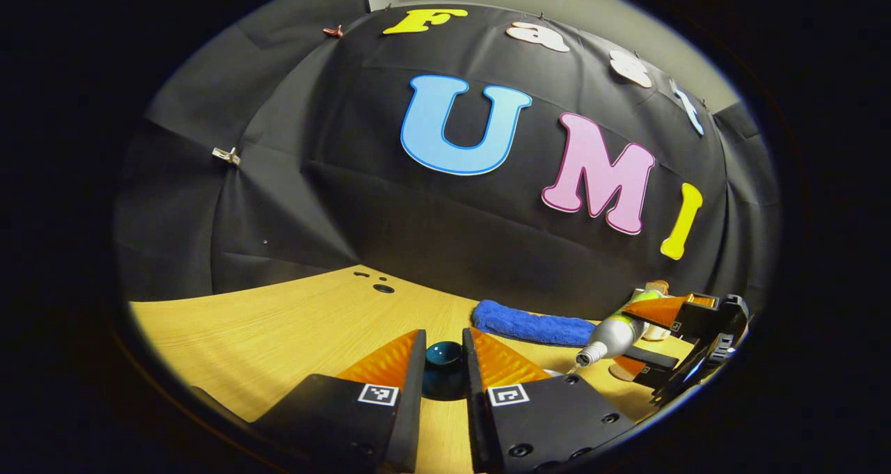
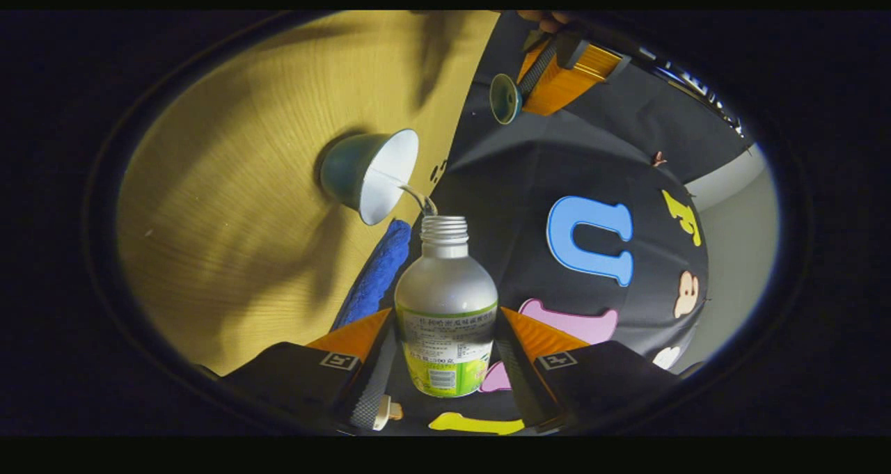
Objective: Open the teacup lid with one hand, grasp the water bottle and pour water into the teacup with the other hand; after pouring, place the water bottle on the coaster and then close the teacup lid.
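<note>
water bottle (image 2: 446, 307): uncapped, clear-bodied with a green label, held between my right gripper (image 2: 445, 369) fingers, one finger pressed to each side of its labelled lower half. tipped over, neck pointing toward the teacup (image 2: 371, 175).

water: a thin stream leaves the bottle mouth and runs into the teacup's white interior; level inside the cup too hard to make out.

teacup: dark teal outside, white inside, open, standing on the wooden table (image 2: 230, 202), just beyond the bottle's mouth.

teacup lid (image 1: 444, 369): dark teal, knobbed; clamped between my left gripper (image 1: 444, 362) fingers, which close on its sides, held above the table. its lower edge is hidden behind my fingers.

left gripper view extras: my right gripper (image 1: 686, 338) at far right with the bottle (image 1: 612, 335) slanting neck-down, and a rolled blue towel (image 1: 532, 324) lying on the table against the black wall cloth; the cup beneath the bottle is cut off behind my own finger. a pale brown round patch under the right gripper may be the coaster; i cannot tell.

right gripper view extras: the stream and cup interior; my left gripper (image 2: 525, 88) at top with the lid (image 2: 505, 99), a hand cut off at the edge; the towel (image 2: 376, 272) partly hidden behind the bottle. a small pale item by my lower finger is unidentifiable.
</note>
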A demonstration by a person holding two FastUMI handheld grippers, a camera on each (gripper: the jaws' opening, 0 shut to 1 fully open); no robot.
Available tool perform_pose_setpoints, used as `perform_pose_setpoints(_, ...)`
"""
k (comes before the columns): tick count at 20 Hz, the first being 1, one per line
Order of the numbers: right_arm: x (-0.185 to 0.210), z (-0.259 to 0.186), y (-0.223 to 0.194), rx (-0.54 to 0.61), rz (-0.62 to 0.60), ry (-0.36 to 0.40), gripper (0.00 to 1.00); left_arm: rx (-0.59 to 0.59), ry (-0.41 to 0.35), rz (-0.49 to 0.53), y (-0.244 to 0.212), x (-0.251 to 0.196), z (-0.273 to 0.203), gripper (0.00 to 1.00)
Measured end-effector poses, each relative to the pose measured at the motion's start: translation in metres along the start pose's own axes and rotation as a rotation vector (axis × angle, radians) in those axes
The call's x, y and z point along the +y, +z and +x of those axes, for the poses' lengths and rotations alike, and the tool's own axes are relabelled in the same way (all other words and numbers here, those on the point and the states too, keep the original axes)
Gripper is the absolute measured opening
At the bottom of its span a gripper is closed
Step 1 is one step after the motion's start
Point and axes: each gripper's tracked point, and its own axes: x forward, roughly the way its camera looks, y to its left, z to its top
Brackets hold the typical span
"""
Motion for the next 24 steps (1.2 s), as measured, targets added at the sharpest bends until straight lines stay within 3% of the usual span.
perform_pose_setpoints(24, -0.027, 0.002, 0.008, -0.071, -0.325, -0.120, 0.80, 0.010, -0.003, -0.013, -0.001, 0.002, -0.001, 0.32)
